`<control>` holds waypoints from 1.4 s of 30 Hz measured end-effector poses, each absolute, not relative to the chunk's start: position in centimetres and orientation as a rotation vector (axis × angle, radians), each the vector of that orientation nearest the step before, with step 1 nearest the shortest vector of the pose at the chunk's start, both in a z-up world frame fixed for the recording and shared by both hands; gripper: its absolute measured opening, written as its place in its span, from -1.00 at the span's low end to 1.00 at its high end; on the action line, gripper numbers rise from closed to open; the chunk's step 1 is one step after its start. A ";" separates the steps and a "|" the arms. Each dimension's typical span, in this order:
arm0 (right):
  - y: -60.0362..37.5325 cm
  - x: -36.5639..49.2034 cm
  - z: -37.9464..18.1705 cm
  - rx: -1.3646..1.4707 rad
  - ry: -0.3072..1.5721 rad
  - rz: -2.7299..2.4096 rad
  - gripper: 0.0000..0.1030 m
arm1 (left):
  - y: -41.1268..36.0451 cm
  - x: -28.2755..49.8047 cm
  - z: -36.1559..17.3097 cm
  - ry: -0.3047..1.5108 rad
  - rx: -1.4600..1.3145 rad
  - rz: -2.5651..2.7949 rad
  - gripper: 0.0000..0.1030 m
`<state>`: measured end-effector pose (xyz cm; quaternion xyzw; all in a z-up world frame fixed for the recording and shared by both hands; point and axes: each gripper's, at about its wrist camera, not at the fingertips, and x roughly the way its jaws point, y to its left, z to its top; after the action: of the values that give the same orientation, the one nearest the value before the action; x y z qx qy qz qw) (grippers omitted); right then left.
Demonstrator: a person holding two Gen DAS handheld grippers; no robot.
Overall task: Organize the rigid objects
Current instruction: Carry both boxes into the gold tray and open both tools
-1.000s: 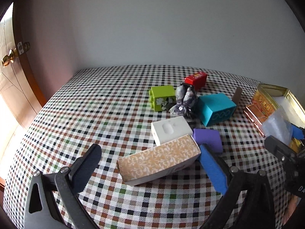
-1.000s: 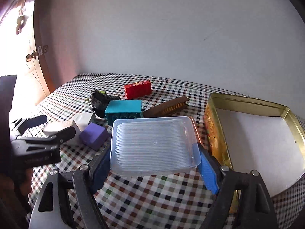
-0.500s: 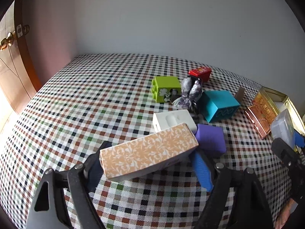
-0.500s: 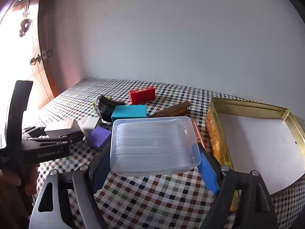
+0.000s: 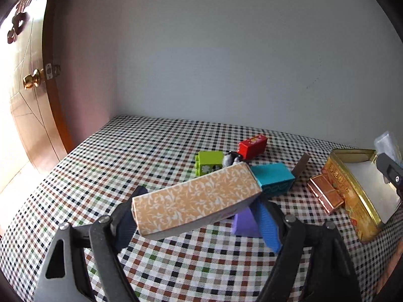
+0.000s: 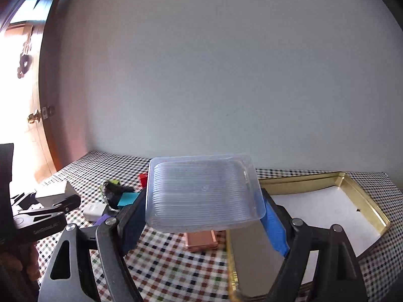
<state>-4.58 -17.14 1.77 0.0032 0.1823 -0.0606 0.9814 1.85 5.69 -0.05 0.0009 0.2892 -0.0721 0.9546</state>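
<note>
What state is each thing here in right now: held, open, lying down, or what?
Patterned box: held off the table, tilted.
Clear plastic tray: held in the air.
Left gripper: shut on the box.
Right gripper: shut on the tray.
Gold tin: open, on the table.
Teal box: resting on the table.

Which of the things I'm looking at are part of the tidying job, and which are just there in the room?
Part of the job:
patterned box, in the left tongs
clear tray, in the right tongs
gold tin
teal block
green block
red box
purple block
copper box
white box

Just there:
door
wall
tablecloth
</note>
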 end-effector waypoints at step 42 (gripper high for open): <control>-36.2 -9.0 1.6 -0.104 0.337 -0.504 0.61 | -19.5 -2.1 4.0 0.509 0.131 -0.423 0.59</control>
<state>-8.99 -36.19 1.61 -0.0511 0.1659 -0.2481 0.9531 -2.12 -19.47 4.04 0.0643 0.2497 -0.2074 0.9436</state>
